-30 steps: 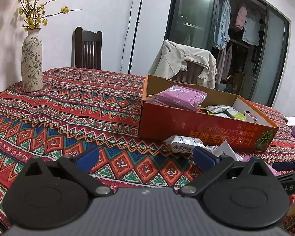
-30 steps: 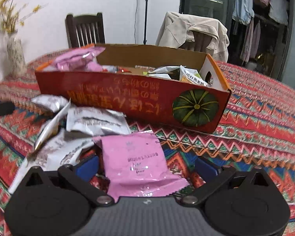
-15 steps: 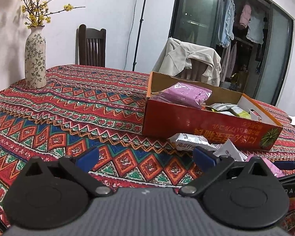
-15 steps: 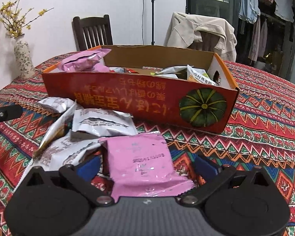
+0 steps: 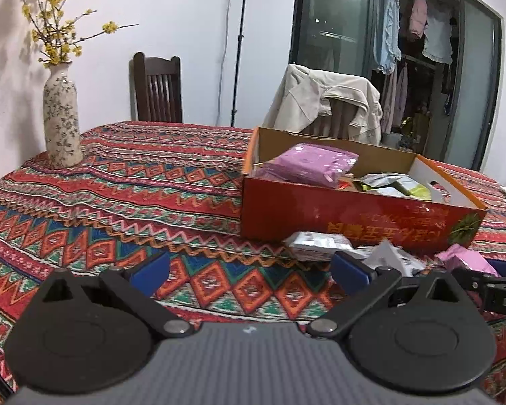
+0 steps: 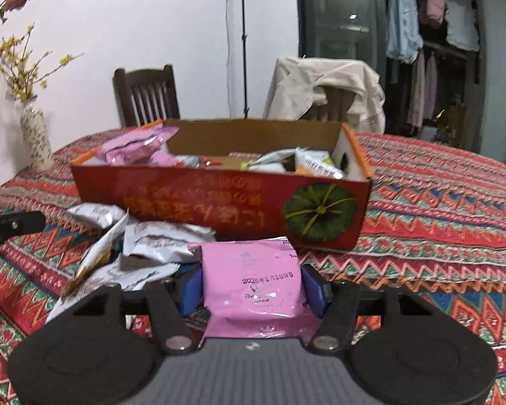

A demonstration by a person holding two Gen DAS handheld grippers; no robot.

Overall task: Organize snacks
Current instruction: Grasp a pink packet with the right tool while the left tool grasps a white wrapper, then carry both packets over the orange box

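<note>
Snacks lie in two groups on the table (image 5: 124,182), which is covered in a red patterned cloth: some inside the red cardboard box (image 6: 219,199), others loose in front of its near wall. In the right wrist view the right claw (image 6: 251,287) has a pink packet (image 6: 251,276) between its blue pads (image 6: 312,290); the jaws are closing, and both pads sit right at the packet's two sides, seemingly touching it. The packet lies just before the box, near the green pumpkin picture on its wall. To the left of it is a heap of silver packets (image 6: 162,239), overlapping one another and touching the box's front.

Inside the box, a large pink bag (image 5: 307,165) rests against the left end, rising over the rim, while pale and yellow-green wrappers (image 5: 394,184) fill the middle and right part.

The left claw (image 5: 249,266) hangs wide open over bare cloth with nothing between its pads, left of the silver heap. In its view the right claw's black arm and the pink packet (image 5: 469,260) show at the right edge.

Farther back, a flowered vase (image 5: 61,121) with yellow blossoms stands on the table's far left corner. A dark wooden chair (image 5: 157,91) and another chair draped with a beige jacket (image 5: 324,104) stand behind the table.
</note>
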